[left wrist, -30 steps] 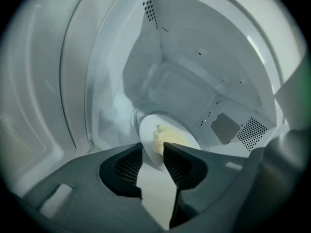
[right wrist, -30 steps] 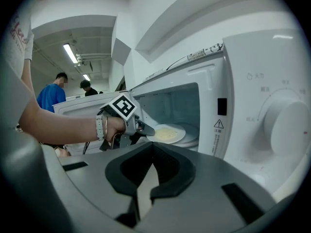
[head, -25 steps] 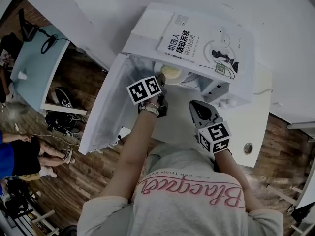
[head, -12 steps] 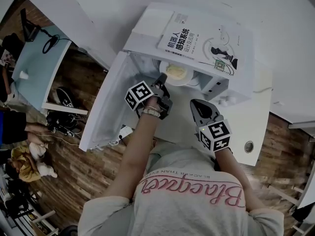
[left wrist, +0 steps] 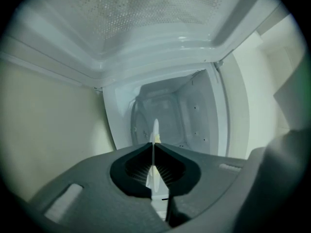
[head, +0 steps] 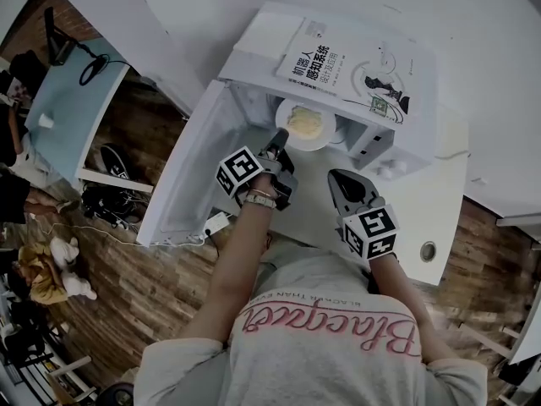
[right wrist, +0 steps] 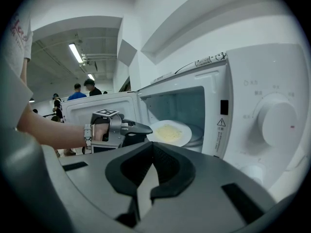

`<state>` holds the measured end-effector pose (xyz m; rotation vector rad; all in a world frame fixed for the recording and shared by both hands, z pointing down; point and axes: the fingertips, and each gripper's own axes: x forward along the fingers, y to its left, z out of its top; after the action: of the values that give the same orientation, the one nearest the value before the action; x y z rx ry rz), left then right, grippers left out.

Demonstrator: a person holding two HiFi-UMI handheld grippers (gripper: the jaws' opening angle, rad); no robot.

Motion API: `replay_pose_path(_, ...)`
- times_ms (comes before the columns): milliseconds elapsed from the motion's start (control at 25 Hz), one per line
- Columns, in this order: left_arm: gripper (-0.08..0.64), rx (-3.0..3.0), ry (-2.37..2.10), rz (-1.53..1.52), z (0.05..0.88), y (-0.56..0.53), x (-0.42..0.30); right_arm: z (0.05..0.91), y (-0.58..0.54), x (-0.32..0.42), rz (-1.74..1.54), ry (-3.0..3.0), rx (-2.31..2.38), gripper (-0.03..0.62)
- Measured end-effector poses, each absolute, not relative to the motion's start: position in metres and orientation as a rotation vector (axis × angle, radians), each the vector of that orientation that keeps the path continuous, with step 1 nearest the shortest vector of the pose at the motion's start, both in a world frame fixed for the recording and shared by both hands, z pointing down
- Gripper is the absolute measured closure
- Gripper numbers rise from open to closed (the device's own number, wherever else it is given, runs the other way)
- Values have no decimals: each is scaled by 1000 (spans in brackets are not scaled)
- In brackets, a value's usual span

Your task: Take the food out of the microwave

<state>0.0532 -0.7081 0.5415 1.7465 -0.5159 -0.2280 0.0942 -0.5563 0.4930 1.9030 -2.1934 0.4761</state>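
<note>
White door (head: pixel 190 172): swung wide open at the far left of the head view, with its inner face turned towards the oven's mouth.
Left gripper (head: pixel 278 145): I hold it at the mouth of the oven, just right of the door. Its jaws have just been closing and now pinch the near rim of the plate. In the left gripper view that rim shows edge-on as a thin pale sliver between the pads.
Plate (head: pixel 329 129): round and white, at the front of the oven's opening. Part of it shows from under the oven's top edge in the head view.
Food (head: pixel 304 123): a pale yellow heap in the middle of the plate, clear of the jaws.
Microwave (head: pixel 385 155): a white box with its round dial on the right side of the front.
Book (head: pixel 355 66): lies flat on top of the microwave, cover up.
Right gripper (head: pixel 335 178): I hold it in front of the control panel, apart from the plate. Its jaws are pressed together with nothing between them.
Counter (head: pixel 444 218): a white surface under the microwave, its bare part at the right.
</note>
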Motion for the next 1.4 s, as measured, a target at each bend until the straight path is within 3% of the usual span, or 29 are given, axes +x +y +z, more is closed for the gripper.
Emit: replay_pose_path(1400, 542, 1647, -567, -385, 508, -595, -18, 467, -471, 59, 402, -2284, 1927, 583)
